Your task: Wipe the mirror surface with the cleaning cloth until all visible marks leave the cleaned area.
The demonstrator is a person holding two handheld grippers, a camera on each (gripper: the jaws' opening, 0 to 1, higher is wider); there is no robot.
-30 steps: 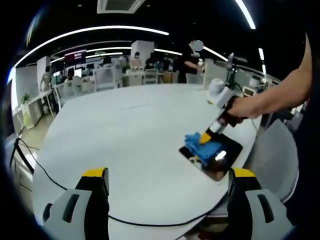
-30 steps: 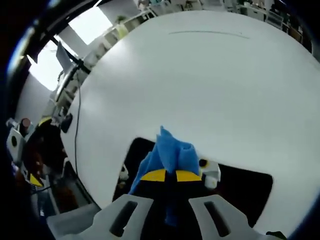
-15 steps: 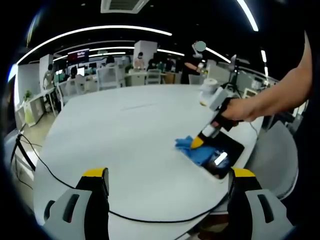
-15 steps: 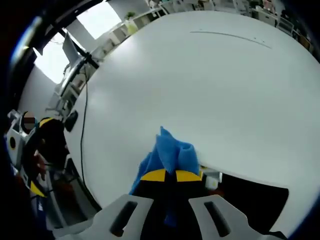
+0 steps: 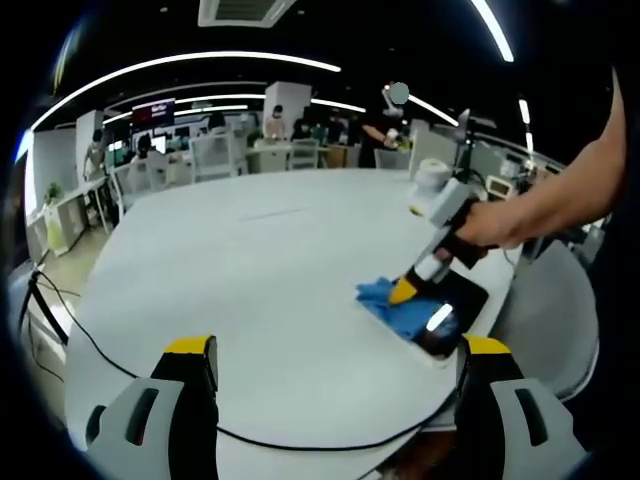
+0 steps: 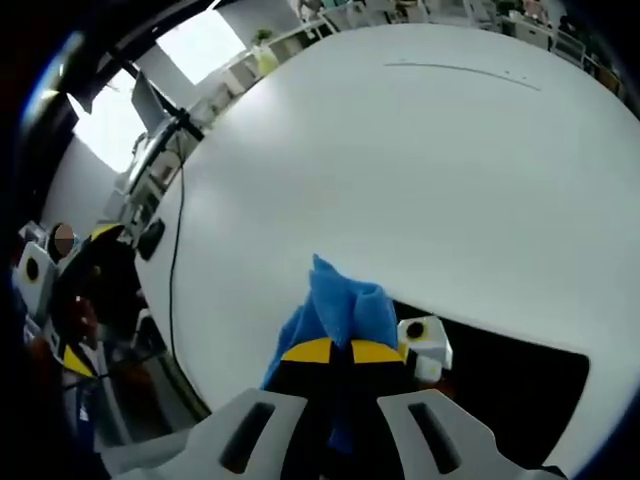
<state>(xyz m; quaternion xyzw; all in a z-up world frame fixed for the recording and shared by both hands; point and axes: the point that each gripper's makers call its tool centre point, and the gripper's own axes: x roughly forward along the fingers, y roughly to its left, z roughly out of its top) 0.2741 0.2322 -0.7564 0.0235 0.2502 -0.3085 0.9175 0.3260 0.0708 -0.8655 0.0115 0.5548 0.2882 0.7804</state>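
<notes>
Wiping is the step in hand. From the left gripper view, the left tool [image 5: 328, 385] rises at the bottom with its jaws standing wide apart and nothing between them, held back from the work over the near edge of the white surface [image 5: 250, 260]. Across that view, the right tool [image 5: 405, 291] presses a blue cleaning cloth [image 5: 392, 305] onto the dark mirror [image 5: 445, 312], which lies flat near the surface's right edge; a bright reflection glints on the glass just beside the cloth, and a black cable [image 5: 120, 365] trails along the near edge. From the right gripper view, the right tool [image 6: 331, 351] has its yellow-tipped jaws closed tight on the cloth [image 6: 340, 305], which bunches up ahead of them at the mirror's [image 6: 510, 375] border with the surface [image 6: 400, 180]. This closer view shows a reflection in the glass just beside the cloth; whether marks remain cannot be told. Next, I judge, the cloth should sweep back across the uncovered glass under steady pressure.
</notes>
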